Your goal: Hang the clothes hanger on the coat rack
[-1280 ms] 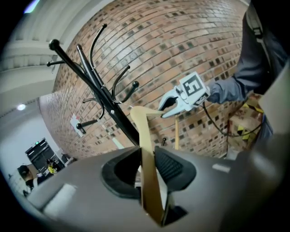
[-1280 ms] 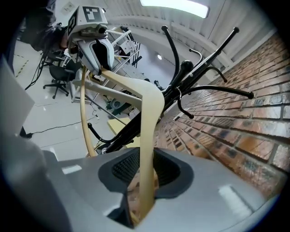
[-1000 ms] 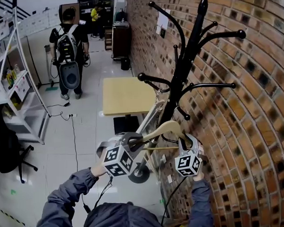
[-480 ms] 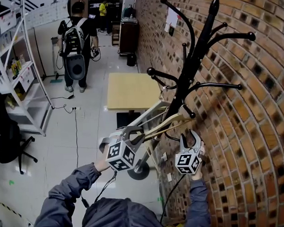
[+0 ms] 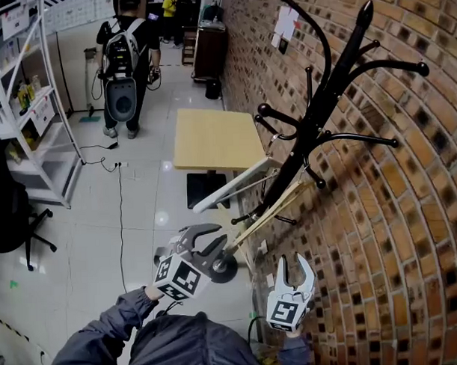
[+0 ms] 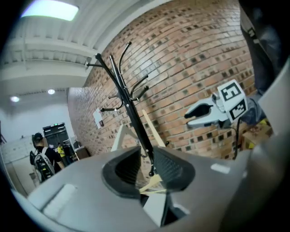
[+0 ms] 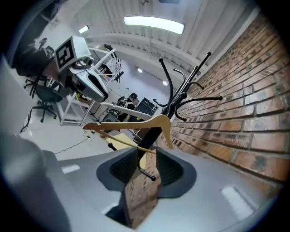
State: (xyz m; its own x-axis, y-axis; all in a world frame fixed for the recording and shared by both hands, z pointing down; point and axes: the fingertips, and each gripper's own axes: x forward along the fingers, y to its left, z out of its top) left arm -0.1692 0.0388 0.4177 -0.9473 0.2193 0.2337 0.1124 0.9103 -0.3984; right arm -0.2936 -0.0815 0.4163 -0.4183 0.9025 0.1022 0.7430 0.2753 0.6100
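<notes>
A black coat rack (image 5: 345, 58) stands against the brick wall. The wooden hanger (image 5: 268, 214) slants from my left gripper (image 5: 215, 242) up to the rack's lower pegs. The left gripper is shut on the hanger's near end (image 6: 154, 183). I cannot tell whether the hanger's hook sits on a peg. My right gripper (image 5: 293, 267) hangs lower, by the wall, clear of the hanger. Its jaws are closing with nothing between them. In the right gripper view the hanger (image 7: 136, 122) is ahead of these jaws, with the left gripper (image 7: 93, 84) at its far end.
A white bar (image 5: 232, 187) leans by the rack's pole. Behind it stands a small wooden table (image 5: 216, 137). A person with a backpack (image 5: 123, 47) stands far down the aisle. White shelving (image 5: 31, 110) and a black office chair (image 5: 9, 215) line the left side.
My right gripper let go of the hanger's right end and drew back towards me. The hanger swung from lying across both grippers to slanting up at the rack, held by the left gripper alone.
</notes>
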